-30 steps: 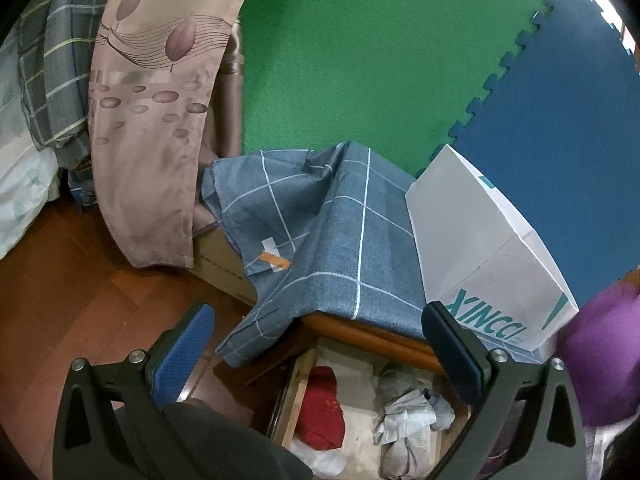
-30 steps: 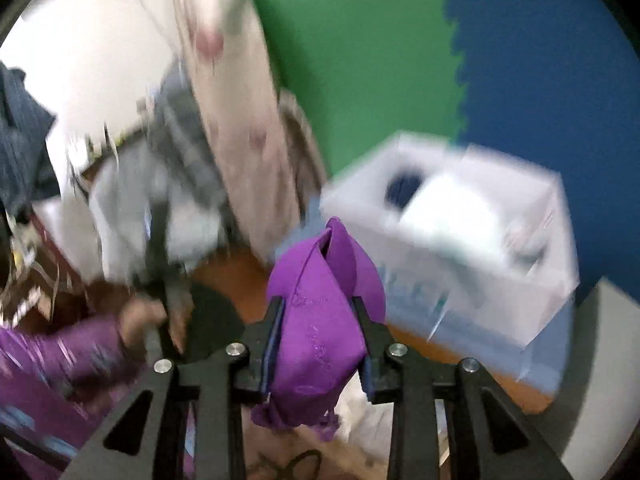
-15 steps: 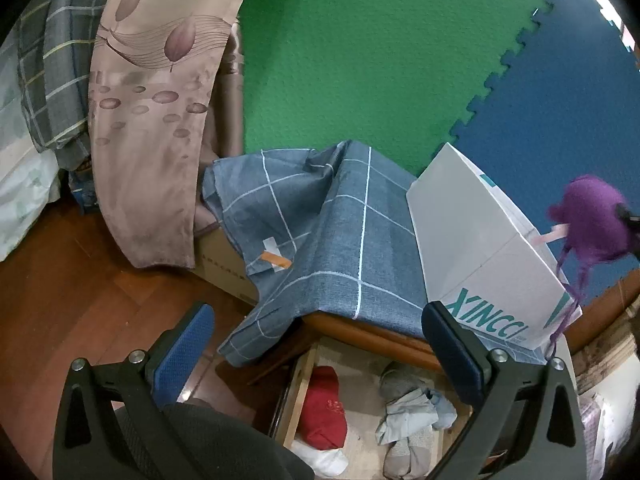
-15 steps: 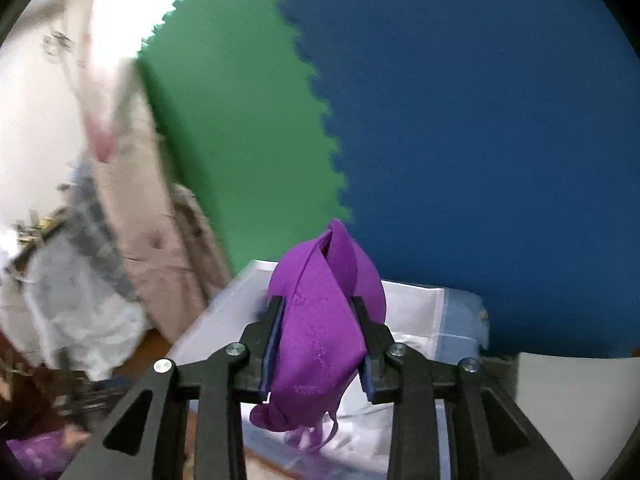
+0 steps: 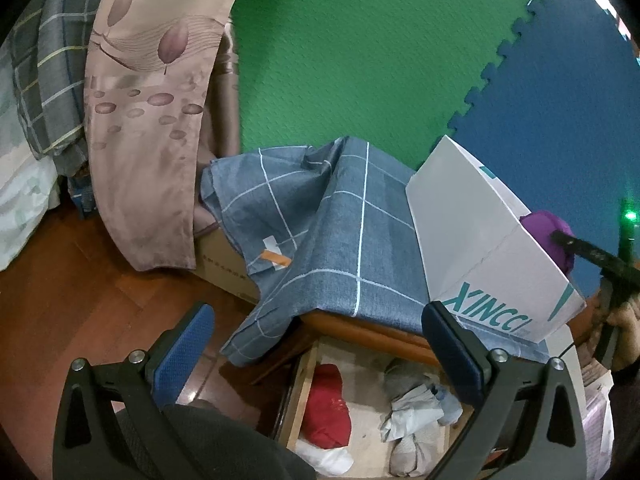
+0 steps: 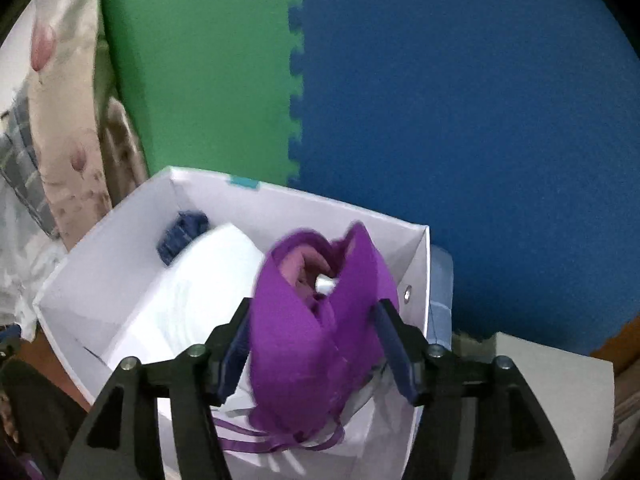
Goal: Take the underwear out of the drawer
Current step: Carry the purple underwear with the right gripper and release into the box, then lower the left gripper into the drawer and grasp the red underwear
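The purple underwear hangs between the fingers of my right gripper, over the open white box. The jaws stand wider than before and the cloth looks loose between them. In the left wrist view the purple cloth shows just past the box's rim. My left gripper is open and empty above the open wooden drawer, which holds a red garment and grey and white garments.
The box stands on a cabinet covered by a blue checked cloth. It holds a white bundle and a dark blue item. Green and blue foam mats line the wall. A beige curtain hangs left.
My right gripper carried the purple underwear up from the drawer to above the white box, and its jaws have spread apart. My left gripper has not moved.
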The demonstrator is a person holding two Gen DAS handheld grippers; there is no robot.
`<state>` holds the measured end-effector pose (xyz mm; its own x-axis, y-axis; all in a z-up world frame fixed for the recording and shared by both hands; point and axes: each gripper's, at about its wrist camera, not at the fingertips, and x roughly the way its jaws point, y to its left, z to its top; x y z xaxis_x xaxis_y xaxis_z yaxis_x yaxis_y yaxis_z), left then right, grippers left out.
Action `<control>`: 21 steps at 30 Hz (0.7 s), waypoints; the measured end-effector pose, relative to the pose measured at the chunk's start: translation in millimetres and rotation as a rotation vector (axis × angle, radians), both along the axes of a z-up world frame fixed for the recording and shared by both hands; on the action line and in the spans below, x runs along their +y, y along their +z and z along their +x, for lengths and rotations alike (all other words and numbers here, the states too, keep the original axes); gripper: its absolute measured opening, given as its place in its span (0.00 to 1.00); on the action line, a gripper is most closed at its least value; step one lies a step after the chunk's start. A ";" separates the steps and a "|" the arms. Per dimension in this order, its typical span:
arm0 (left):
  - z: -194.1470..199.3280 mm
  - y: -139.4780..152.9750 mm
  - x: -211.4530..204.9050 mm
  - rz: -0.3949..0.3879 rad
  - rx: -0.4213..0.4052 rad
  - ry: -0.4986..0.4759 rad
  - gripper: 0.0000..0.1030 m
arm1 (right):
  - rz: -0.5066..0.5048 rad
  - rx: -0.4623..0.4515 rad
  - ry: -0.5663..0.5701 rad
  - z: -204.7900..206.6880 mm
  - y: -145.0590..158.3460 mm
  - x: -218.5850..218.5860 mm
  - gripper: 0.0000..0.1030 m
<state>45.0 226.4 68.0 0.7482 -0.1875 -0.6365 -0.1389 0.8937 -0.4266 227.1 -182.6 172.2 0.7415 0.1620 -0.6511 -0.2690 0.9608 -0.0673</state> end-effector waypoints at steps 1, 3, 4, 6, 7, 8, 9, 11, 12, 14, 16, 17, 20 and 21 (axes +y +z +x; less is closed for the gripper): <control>0.5 -0.2 -0.9 0.004 0.004 -0.004 0.99 | 0.035 -0.038 0.002 -10.1 7.4 -2.6 0.60; 0.5 -0.4 -2.2 0.012 0.007 -0.016 0.99 | 0.154 -0.155 0.013 -47.3 29.8 -20.8 0.62; 0.0 -0.4 -2.3 0.015 0.006 -0.021 1.00 | 0.194 -0.207 0.014 -67.1 38.0 -28.8 0.64; -2.0 1.3 -4.0 0.029 -0.003 -0.038 1.00 | 0.238 -0.285 0.009 -109.8 46.9 -45.7 0.74; -2.0 1.7 -5.4 0.036 -0.005 -0.048 1.00 | 0.247 -0.310 0.002 -133.2 45.6 -55.7 0.76; -2.1 1.9 -7.3 0.043 -0.005 -0.063 1.00 | 0.245 -0.325 -0.009 -153.2 41.0 -64.5 0.77; -1.8 2.0 -9.6 0.050 -0.003 -0.079 1.00 | 0.234 -0.330 -0.026 -168.8 35.1 -72.6 0.77; -1.3 3.0 -16.0 0.074 -0.001 -0.111 1.00 | 0.206 -0.302 -0.083 -191.5 16.8 -90.5 0.77; -1.1 3.3 -19.9 0.089 0.002 -0.127 1.00 | 0.213 -0.273 -0.105 -196.2 8.0 -100.8 0.77; -1.0 3.1 -30.8 0.131 0.018 -0.162 1.00 | 0.267 -0.200 -0.168 -203.1 -17.0 -126.3 0.77; -3.0 0.1 -45.9 0.171 0.048 -0.208 0.99 | 0.353 -0.123 -0.213 -205.7 -42.9 -145.7 0.77; -5.2 -2.5 -56.2 0.191 0.064 -0.240 0.99 | 0.390 -0.103 -0.228 -206.1 -54.1 -152.1 0.77; -12.5 -13.7 -92.1 0.286 0.109 -0.322 1.00 | 0.454 -0.041 -0.249 -205.8 -80.2 -159.9 0.77; -14.5 -20.1 -110.0 0.346 0.128 -0.356 1.00 | 0.453 -0.029 -0.242 -205.3 -84.3 -159.2 0.77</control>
<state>30.5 116.4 47.9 0.5881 -0.1785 -0.7888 0.1678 0.9811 -0.0969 21.8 -341.8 87.9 0.8092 0.2450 -0.5341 -0.0396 0.9296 0.3665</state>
